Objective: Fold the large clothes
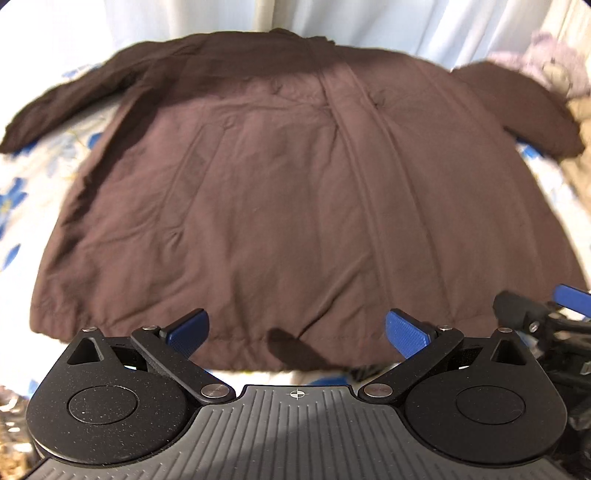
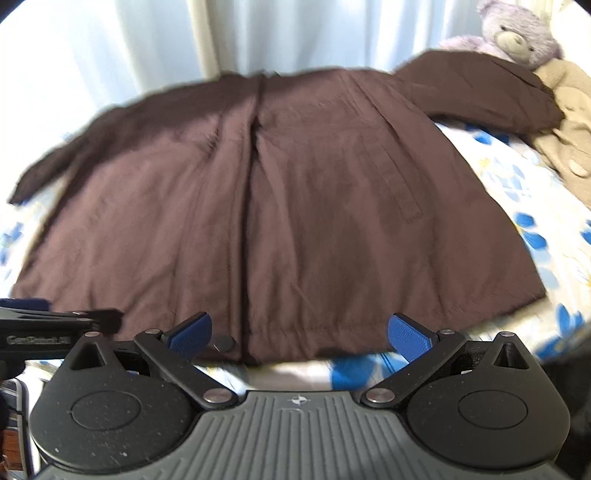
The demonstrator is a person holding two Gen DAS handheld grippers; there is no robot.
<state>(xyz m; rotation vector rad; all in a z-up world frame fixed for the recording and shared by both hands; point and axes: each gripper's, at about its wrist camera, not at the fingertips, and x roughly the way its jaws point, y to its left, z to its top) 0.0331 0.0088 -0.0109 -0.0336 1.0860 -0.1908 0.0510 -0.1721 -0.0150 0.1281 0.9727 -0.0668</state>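
Note:
A large dark brown jacket [image 1: 280, 192] lies spread flat on a bed, front up, hem toward me, both sleeves stretched out to the sides. It also fills the right wrist view [image 2: 280, 206]. My left gripper [image 1: 297, 332] is open and empty, hovering just above the middle of the hem. My right gripper [image 2: 299, 332] is open and empty above the hem, near the jacket's centre placket. The right gripper shows at the right edge of the left wrist view [image 1: 546, 314], and the left gripper at the left edge of the right wrist view [image 2: 48, 325].
The bed has a white sheet with blue flowers [image 2: 528, 206]. A purple teddy bear [image 2: 513, 29] and a beige plush toy [image 2: 572, 114] sit at the far right, by the right sleeve. Pale curtains [image 2: 221, 40] hang behind the bed.

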